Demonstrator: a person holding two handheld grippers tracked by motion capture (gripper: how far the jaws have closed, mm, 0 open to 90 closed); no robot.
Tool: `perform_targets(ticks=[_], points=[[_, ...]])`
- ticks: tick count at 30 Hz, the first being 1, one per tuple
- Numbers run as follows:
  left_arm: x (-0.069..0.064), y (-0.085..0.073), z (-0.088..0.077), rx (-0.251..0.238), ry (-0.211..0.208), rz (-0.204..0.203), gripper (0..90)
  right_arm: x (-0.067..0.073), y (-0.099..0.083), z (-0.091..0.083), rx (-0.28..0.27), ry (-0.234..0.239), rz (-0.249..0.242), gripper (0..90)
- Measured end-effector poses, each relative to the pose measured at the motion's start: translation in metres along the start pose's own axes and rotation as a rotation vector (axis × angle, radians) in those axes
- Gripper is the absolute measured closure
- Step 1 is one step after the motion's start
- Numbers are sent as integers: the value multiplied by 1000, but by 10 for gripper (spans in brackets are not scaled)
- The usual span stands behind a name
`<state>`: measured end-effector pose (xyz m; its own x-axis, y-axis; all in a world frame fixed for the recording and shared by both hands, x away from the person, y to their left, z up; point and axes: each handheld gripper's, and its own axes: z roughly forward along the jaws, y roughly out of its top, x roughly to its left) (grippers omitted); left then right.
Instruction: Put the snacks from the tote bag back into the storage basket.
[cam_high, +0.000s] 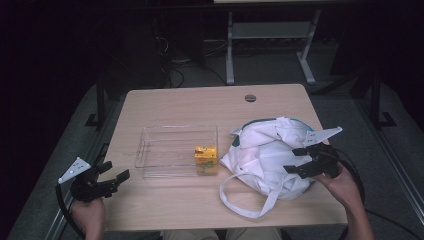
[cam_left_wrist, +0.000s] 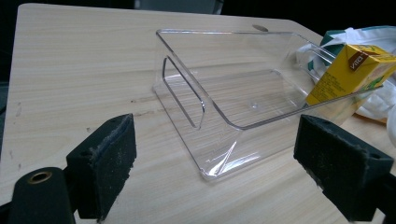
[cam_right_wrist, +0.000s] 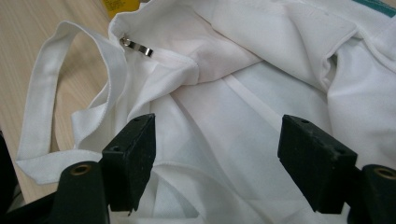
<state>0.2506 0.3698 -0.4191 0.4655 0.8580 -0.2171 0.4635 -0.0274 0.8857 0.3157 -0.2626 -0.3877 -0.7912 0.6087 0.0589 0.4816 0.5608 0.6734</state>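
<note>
Bag (cam_high: 272, 152) of white cloth lies at 3 o'clock of the clear tray (cam_high: 165, 145), soft and light I think, so I would pinch a fold or its strap (cam_high: 240, 200). My right gripper (cam_high: 300, 161) hovers over it with jaws spread, my left gripper (cam_high: 112, 172) at 8 o'clock is spread too

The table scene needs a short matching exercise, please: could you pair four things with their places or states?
Things:
1. yellow carton
2. white bag
3. left gripper
4. clear tray

Places or states:
A. at the table's left front edge
B. under the right gripper
C. transparent, mid-table
D. in the tray's right front corner

Pairs: 1-D, 2-B, 3-A, 4-C
</note>
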Motion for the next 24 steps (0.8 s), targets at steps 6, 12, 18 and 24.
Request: perform_targets(ticks=[6, 12, 18, 24], points=[[-1, 0, 1, 4, -5, 8, 125, 2, -9, -2, -20, -23, 20, 273], [-2, 0, 2, 9, -7, 5, 125, 2, -14, -6, -45, -42, 44, 272], [-2, 0, 3, 14, -10, 12, 125, 3, -17, -9, -67, -60, 44, 271], [-3, 0, 3, 18, -10, 15, 125, 5, -17, -10, -77, -66, 40, 270]])
